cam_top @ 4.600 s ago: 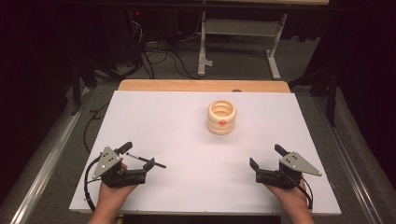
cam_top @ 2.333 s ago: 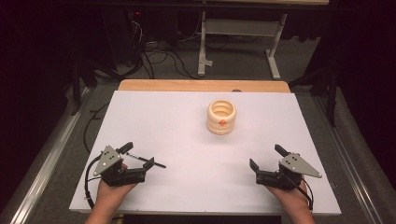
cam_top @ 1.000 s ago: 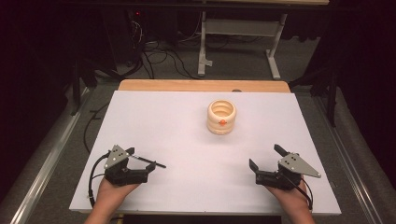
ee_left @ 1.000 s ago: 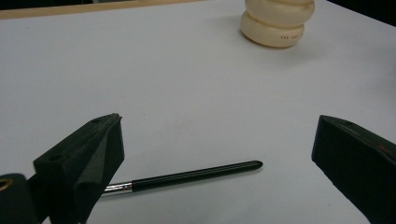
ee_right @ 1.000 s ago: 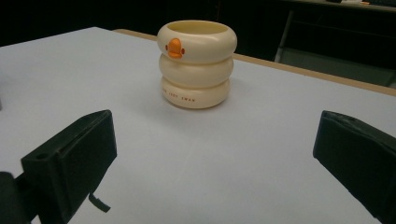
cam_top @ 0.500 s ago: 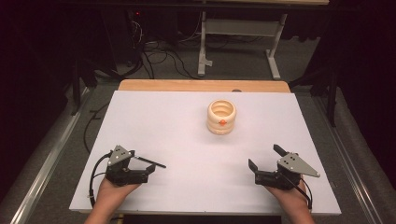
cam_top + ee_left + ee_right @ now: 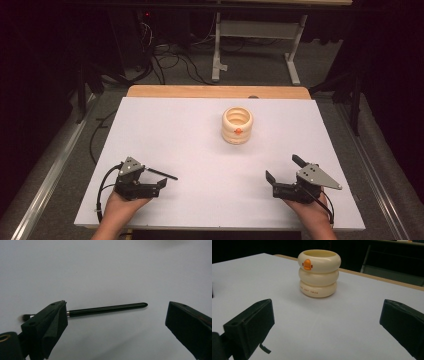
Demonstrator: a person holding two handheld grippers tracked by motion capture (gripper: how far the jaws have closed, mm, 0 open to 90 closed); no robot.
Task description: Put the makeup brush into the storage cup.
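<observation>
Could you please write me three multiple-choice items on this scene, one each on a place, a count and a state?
1. Where does the brush lie?
A. inside the cup
B. on the table by the left tongs
C. on the floor

2. How many stacked bulges make up the cream cup?
A. one
B. three
C. five

3. How do the left tongs stand?
A. open, holding nothing
B. shut on the brush
C. shut on the cup

Answers: 1 B, the brush rests on the white table just ahead of the left tongs' jaws. 2 B, the right gripper view shows three rings. 3 A, the jaws stand wide apart with the brush lying beyond them.
</observation>
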